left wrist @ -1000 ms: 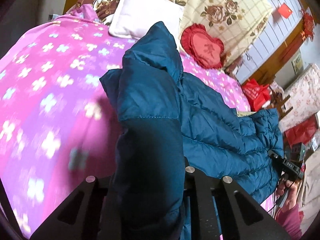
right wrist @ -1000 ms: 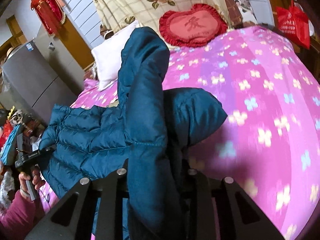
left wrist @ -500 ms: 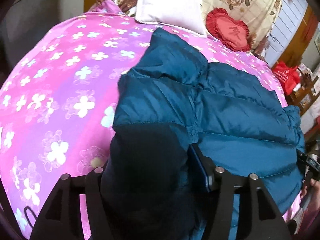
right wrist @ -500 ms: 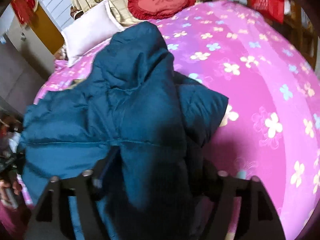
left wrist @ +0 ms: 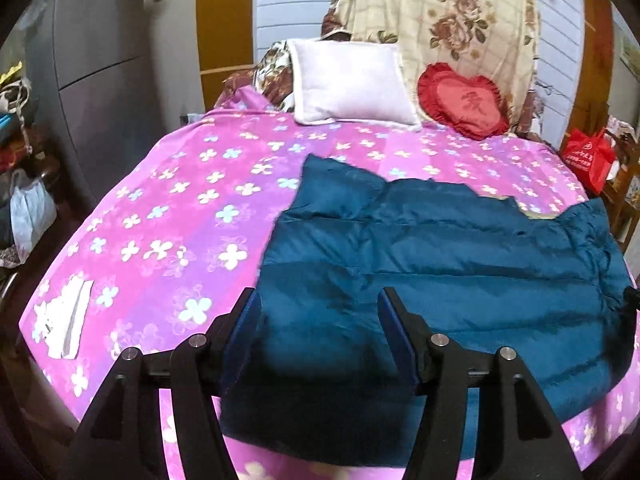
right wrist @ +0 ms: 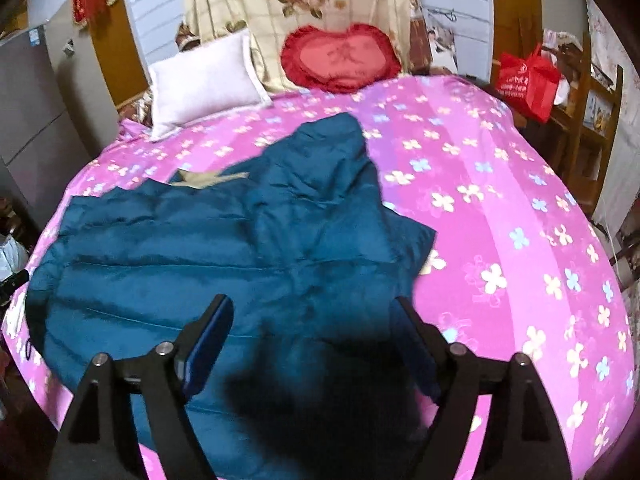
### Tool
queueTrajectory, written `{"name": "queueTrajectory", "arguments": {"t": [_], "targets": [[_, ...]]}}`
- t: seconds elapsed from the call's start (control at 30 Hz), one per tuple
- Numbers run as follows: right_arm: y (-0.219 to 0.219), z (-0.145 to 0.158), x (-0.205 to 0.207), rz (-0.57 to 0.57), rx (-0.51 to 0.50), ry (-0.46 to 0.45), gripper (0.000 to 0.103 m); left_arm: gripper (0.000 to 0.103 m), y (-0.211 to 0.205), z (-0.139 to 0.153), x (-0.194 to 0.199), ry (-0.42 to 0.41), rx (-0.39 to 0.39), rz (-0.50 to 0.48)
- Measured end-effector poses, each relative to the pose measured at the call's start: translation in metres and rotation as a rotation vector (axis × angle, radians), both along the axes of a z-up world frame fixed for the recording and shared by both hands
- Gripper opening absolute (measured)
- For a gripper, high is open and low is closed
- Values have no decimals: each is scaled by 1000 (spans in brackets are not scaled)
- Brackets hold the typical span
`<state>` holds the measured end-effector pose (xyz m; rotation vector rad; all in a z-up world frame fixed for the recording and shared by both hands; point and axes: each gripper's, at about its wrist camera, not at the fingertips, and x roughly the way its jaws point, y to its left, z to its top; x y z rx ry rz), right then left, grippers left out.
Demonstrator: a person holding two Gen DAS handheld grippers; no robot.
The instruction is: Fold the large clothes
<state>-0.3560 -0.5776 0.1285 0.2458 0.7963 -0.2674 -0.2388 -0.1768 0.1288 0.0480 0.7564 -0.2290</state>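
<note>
Blue padded jacket [left wrist: 420,264] lay flat on the pink flowered bedspread [left wrist: 180,208], filling the 3-to-6 o'clock part of the left wrist view, hem toward the near edge. Left gripper [left wrist: 318,336] hung over it with jaws apart, nothing between the pads. Right gripper [right wrist: 310,344] had just been spreading its jaws, also empty. Probably both let go so the folded layer could settle. White pillow [left wrist: 352,84] stood at 12 o'clock, well apart.
</note>
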Motion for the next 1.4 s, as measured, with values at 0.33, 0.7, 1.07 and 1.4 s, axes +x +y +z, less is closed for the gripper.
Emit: {"name": "queueTrajectory", "arguments": {"t": [0.33,0.7,1.07,1.4], "targets": [[46,22,-22,-32,-94,-113,90,42,-48,-5,-35,-54,59,-47],[109,19,-29,66,-199,-112,96,41,-71,-10,-60,-75,41,-45],[143,-10,-12,106,-164,-79,97,41,-72,-17,-66,-76,59,-25],[146,-10,-11,79,-151,-86,97,41,-71,-21,-68,-72,54,-4]]}}
